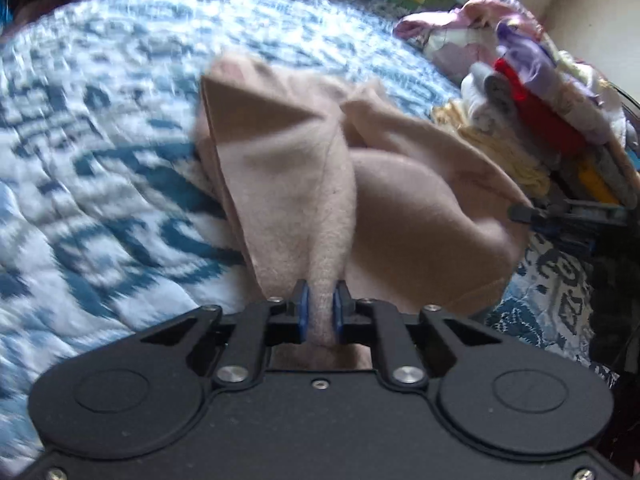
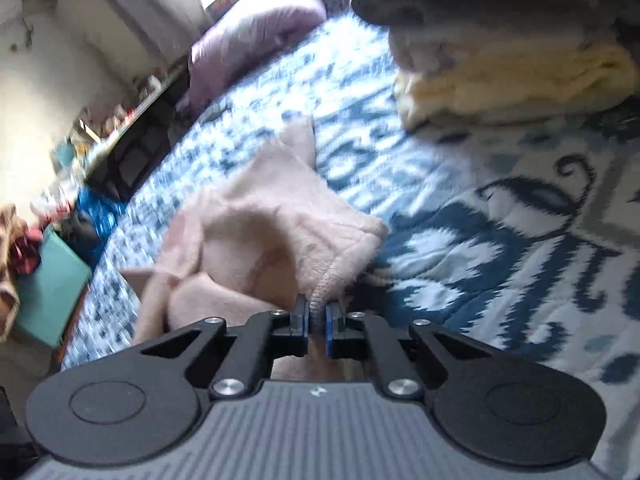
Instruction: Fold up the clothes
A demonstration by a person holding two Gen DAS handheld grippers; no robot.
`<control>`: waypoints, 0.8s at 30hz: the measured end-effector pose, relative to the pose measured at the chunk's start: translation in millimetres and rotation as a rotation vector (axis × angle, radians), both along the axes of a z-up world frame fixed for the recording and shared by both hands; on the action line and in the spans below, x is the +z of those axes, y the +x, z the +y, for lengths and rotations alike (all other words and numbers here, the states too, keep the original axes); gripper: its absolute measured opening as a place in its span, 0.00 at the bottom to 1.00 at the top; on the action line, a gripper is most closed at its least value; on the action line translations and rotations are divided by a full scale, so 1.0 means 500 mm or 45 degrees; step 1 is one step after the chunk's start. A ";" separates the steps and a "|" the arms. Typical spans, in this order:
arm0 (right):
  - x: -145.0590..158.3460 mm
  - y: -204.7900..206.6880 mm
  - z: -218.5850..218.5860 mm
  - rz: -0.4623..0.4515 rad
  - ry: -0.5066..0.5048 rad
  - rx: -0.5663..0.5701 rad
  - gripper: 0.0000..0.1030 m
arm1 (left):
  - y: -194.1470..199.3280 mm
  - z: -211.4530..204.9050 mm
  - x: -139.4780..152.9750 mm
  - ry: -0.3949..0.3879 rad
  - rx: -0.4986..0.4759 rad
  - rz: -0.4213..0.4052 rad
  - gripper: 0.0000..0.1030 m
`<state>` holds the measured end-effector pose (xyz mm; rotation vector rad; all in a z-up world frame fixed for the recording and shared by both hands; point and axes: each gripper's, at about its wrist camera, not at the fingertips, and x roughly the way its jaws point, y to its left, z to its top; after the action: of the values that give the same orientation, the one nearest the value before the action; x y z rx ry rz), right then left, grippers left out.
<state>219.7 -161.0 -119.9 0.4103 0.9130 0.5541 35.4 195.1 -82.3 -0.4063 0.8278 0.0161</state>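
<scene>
A pale pink fleece garment (image 1: 296, 184) hangs bunched above a blue-and-white quilted bedspread (image 1: 100, 152). My left gripper (image 1: 321, 312) is shut on a thick fold of the fleece, which rises away in loose folds. In the right wrist view the same pink garment (image 2: 260, 232) sags over the bedspread (image 2: 480, 248), and my right gripper (image 2: 318, 320) is shut on its hemmed edge. The right gripper's black frame (image 1: 560, 216) shows at the garment's right side in the left wrist view. Both views are blurred by motion.
A stack of folded clothes (image 1: 540, 120), with yellow, red, grey and purple pieces, sits on the bed at right; in the right wrist view the stack (image 2: 512, 80) is at the upper right. A lilac pillow (image 2: 256, 32) lies at the bed's far end. Cluttered furniture (image 2: 100, 152) lines the left.
</scene>
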 end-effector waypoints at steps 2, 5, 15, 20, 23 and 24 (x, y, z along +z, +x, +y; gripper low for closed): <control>0.027 -0.032 -0.028 -0.017 0.030 -0.024 0.09 | -0.026 0.013 0.026 0.020 0.003 -0.034 0.09; 0.056 -0.095 -0.063 -0.024 0.047 -0.023 0.09 | -0.079 0.024 0.056 0.061 0.015 -0.065 0.09; -0.019 -0.278 -0.087 0.198 -0.219 0.106 0.13 | -0.228 0.042 -0.020 0.150 0.028 0.127 0.35; 0.007 -0.258 -0.114 0.099 -0.288 0.083 0.28 | -0.227 0.080 0.000 0.108 0.085 0.072 0.42; 0.023 -0.245 -0.130 0.040 -0.329 0.069 0.35 | -0.185 0.106 0.010 0.105 0.127 0.042 0.42; 0.028 -0.240 -0.135 0.020 -0.340 0.064 0.35 | -0.170 0.116 0.010 0.100 0.138 0.037 0.42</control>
<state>99.9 -228.6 -106.0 0.1507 0.9996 0.4675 -49.6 253.3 -77.5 -0.3774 0.8302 0.1549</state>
